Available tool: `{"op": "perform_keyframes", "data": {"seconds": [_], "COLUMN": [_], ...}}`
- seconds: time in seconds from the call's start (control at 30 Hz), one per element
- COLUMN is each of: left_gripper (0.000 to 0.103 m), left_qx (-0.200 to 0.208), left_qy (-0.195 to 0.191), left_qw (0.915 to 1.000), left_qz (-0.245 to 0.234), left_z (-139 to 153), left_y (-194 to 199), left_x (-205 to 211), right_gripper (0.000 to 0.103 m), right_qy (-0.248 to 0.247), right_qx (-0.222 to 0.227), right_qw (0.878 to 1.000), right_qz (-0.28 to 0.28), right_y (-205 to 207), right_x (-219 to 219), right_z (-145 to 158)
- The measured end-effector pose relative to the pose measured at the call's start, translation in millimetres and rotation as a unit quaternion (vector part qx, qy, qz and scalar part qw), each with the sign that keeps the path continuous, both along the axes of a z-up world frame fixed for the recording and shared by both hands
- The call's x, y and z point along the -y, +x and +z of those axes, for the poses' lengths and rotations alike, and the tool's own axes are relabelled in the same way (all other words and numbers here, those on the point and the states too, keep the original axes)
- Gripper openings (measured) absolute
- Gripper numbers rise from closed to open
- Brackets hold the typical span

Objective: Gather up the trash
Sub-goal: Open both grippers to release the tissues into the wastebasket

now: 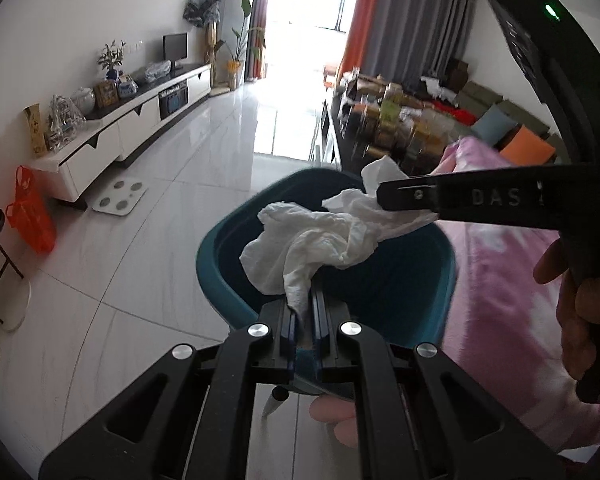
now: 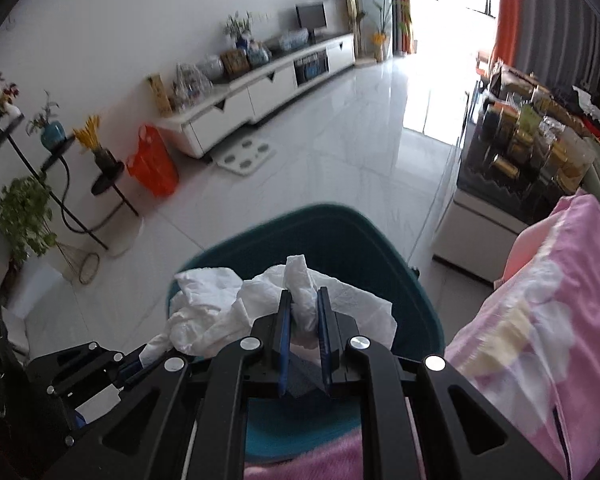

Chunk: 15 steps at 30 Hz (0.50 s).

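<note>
Both grippers hang over a teal bin [image 1: 236, 240] that stands on the pale tiled floor [image 1: 148, 216], just beside a pink blanket [image 1: 500, 280] on the right. The left gripper [image 1: 303, 300] has its jaws closed on the tail of a crumpled white tissue [image 1: 300, 240], which bunches out ahead of the tips and sits above the open mouth of the bin. The right gripper [image 2: 303, 308] has its jaws clamped on a second tissue [image 2: 300, 280], with paper squeezed between the blue pads and loose folds spilling out on both sides. From the right wrist view the left gripper [image 2: 130, 364] shows low on the left, its tissue [image 2: 208, 300] touching the other one.

The likely step is the drop into the bin, and it looks close, since both wads are already over the opening.

Several things could go wrong. The two tissues overlap, so one might drag the other sideways on release. Thin paper can cling to the pads and stay put when the jaws part. The right-hand tissue hangs near the bin's right rim, so a release there could land it on the blanket or floor. Both views are blurred, so the exact position over the rim cannot be told.
</note>
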State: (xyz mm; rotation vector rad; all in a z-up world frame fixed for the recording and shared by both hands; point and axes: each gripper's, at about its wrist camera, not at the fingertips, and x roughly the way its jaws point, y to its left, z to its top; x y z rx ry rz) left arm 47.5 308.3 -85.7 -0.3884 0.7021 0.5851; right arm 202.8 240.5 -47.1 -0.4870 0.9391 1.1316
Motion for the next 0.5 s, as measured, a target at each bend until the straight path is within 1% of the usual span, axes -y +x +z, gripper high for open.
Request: {"op": "perform_keyframes", "data": {"seconds": [0.07, 0.2, 0.27, 0.37, 0.4, 0.43, 0.47, 0.5], "left_gripper": [0.007, 0.009, 0.013, 0.018, 0.022, 0.027, 0.03, 0.036], "left_qx": [-0.006, -0.019, -0.024, -0.026, -0.024, -0.022, -0.02, -0.019], "left_qy": [-0.005, -0.004, -0.005, -0.005, -0.006, -0.007, -0.006, -0.005], "left_qw": [1.0, 0.9998, 0.9997, 0.9997, 0.9997, 0.9997, 0.9998, 0.9998], "left_qz": [-0.005, -0.003, -0.004, -0.002, -0.001, -0.001, 0.0, 0.001], "left_z": [-7.0, -17.4, -21.0, -24.8, -25.3, -25.3, -24.9, -25.1], "left_y": [10.6, 24.4, 29.0, 33.9, 34.1, 31.9, 33.6, 31.4], "left_x": [-1.0, -3.5, -5.0, -6.2, -6.8, -7.5, -7.9, -8.4], "right_gripper": [0.011, 0.013, 0.018, 0.021, 0.022, 0.024, 0.03, 0.035], "right_qy": [-0.019, -0.036, -0.037, -0.04, -0.038, -0.036, -0.031, -0.029], "right_qx": [-0.008, -0.023, -0.023, -0.031, -0.027, -0.027, -0.033, -0.034], "right_qw": [1.0, 0.999, 0.999, 0.999, 0.999, 0.999, 0.999, 0.999], "right_qz": [0.0, 0.001, -0.002, -0.001, -0.003, -0.005, -0.005, -0.007], "right_y": [2.3, 2.1, 3.3, 2.5, 2.2, 2.7, 2.5, 4.6], "right_x": [-7.4, -15.1, -15.9, -17.3, -17.3, -16.2, -15.9, -16.3], "right_z": [-9.6, -19.6, -21.5, -22.4, -21.4, -20.9, -19.6, -19.4]}}
